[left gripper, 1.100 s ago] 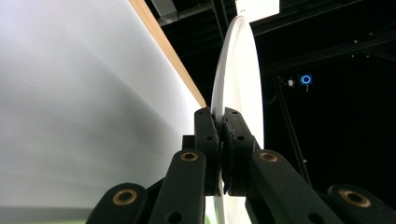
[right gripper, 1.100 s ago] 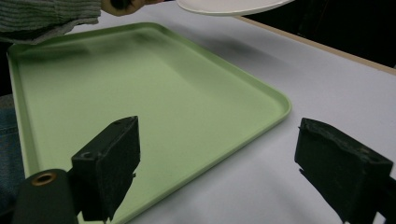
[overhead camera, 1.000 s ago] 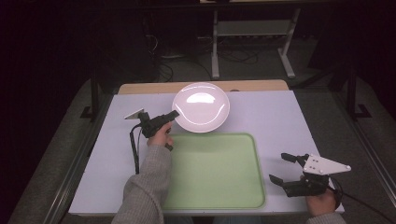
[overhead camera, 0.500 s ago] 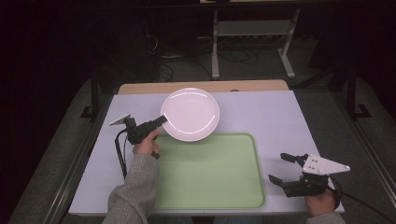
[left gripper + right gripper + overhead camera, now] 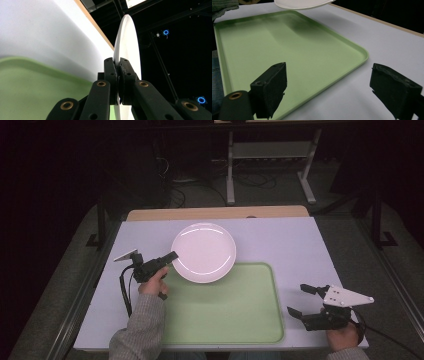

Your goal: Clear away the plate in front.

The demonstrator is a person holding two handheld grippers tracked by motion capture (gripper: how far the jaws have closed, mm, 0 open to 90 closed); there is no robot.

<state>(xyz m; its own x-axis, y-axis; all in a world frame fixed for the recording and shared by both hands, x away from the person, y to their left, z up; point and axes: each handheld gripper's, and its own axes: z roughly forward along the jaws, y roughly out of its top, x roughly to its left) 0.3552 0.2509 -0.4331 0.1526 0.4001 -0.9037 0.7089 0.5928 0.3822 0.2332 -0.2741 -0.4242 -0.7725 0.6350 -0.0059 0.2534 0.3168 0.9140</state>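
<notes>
here the left claw (image 5: 172,255) reaches level, clamped on the white plate's (image 5: 204,252) rim above the green tray (image 5: 225,320). the right claw (image 5: 301,300) rests low on the surface (image 5: 300,245), jaws wide.

plate (image 5: 204,252): white, smooth and glossy, light streaking along its rim (ceramic or hard plastic, hard to call)
tray (image 5: 225,320): pale green plastic, smooth with a soft sheen
table (image 5: 300,250): matt, pale lilac top, with a wood-coloured strip at the far edge
left gripper (image 5: 117,75): matt black jaws, brassy metal rivets
sleeve (image 5: 137,330): grey knitted cloth
</notes>
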